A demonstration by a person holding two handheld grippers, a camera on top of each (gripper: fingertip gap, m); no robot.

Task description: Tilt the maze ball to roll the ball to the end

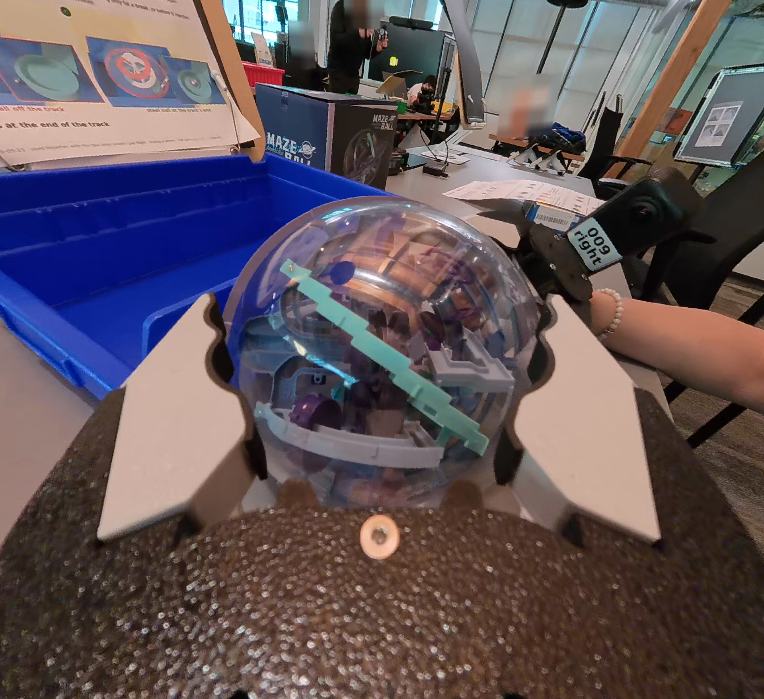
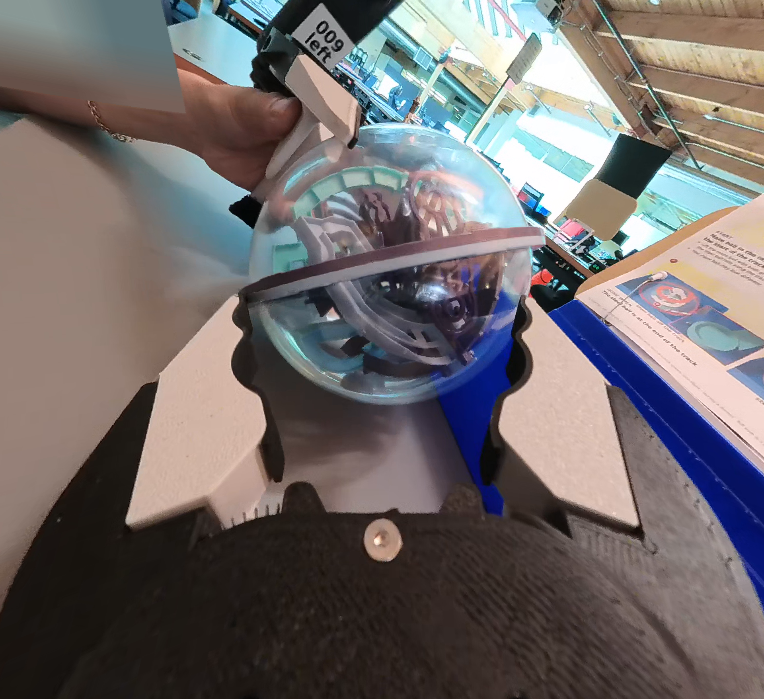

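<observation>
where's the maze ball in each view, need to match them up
Left wrist view: the maze ball sits centre frame, between the left gripper fingers.
Right wrist view: centre, slightly above the middle, at the right gripper fingertips.
Shared landmark: the blue bin, left in the left view, lower right in the right view.

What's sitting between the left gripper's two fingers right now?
The maze ball, a clear sphere, fills the gap between the left gripper fingers; the left wrist view shows it best.
</observation>
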